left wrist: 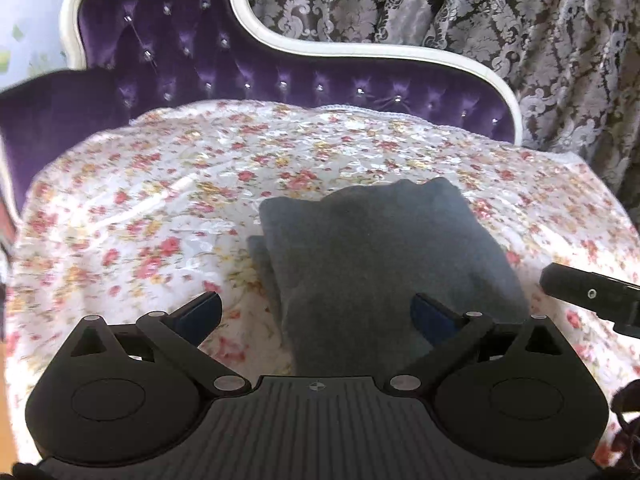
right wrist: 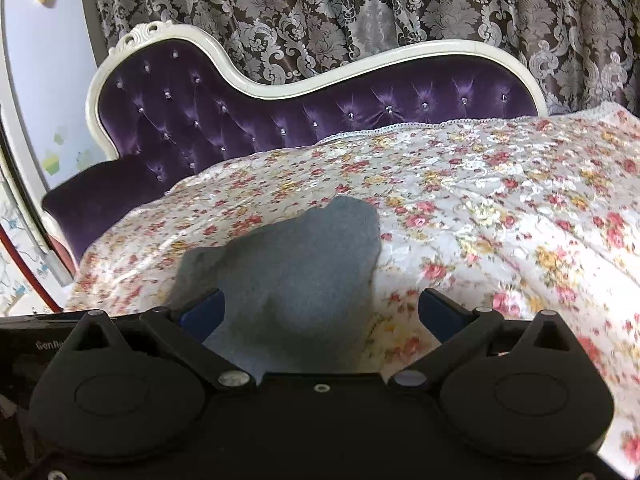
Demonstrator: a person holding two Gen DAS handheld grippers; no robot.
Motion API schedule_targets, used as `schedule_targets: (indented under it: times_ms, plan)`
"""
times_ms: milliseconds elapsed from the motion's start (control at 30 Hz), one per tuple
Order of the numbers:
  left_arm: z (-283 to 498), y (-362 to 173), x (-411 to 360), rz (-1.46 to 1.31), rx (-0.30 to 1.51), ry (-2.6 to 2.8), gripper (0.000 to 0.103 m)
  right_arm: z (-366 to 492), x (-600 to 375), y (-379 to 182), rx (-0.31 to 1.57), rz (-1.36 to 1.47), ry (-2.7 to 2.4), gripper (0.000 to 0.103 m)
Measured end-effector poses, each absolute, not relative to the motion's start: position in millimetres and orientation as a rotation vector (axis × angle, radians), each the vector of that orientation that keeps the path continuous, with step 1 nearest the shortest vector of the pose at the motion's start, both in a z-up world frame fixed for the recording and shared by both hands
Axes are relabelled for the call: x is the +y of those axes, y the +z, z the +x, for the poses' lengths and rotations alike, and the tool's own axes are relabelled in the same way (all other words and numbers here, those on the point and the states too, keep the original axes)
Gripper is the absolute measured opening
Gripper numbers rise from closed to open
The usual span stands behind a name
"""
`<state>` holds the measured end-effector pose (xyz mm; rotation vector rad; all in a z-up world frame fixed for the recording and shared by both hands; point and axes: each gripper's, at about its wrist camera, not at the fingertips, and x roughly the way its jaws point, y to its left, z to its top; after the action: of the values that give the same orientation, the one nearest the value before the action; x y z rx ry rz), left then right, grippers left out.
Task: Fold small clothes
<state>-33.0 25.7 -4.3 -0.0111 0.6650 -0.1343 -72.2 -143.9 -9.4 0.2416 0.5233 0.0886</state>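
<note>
Both my grippers are spread wide and hold nothing: my left gripper (left wrist: 318,314) hovers with the grey garment (left wrist: 372,264) lying just ahead between its fingers, and my right gripper (right wrist: 320,312) sits at the garment's near right edge, its left finger overlapping the cloth in view, though I cannot tell if it touches. The garment (right wrist: 288,280) rests on the floral bedspread (left wrist: 140,208) as a compact, thick bundle with a lower layer peeking out on its left, so I judge the folding nearly or fully done; perhaps only squaring up remains. Beyond it are the purple tufted headboard (right wrist: 240,120) and patterned curtain (right wrist: 360,8).
</note>
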Motion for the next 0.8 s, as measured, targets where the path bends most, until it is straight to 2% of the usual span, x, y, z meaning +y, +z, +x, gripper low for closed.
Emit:
schedule_targets:
  times_ms: [267, 567, 800]
  plan:
    - [-70.8, 12.3, 13.0, 0.072, 0.633, -0.054, 0.102, -109.7, -134.4, -0.8, 0.505, 0.239, 0.109, 0.103]
    - [-89.0, 12.6, 8.4, 0.105, 0.709, -0.012, 0.102, -147.2, -116.6, 9.4, 0.449, 0.153, 0.052, 0.103]
    - [-103.4, 7.5, 8.7, 0.084, 0.727, -0.030, 0.102, -154.7, -106.3, 9.9, 0.497, 0.143, 0.046, 0.102]
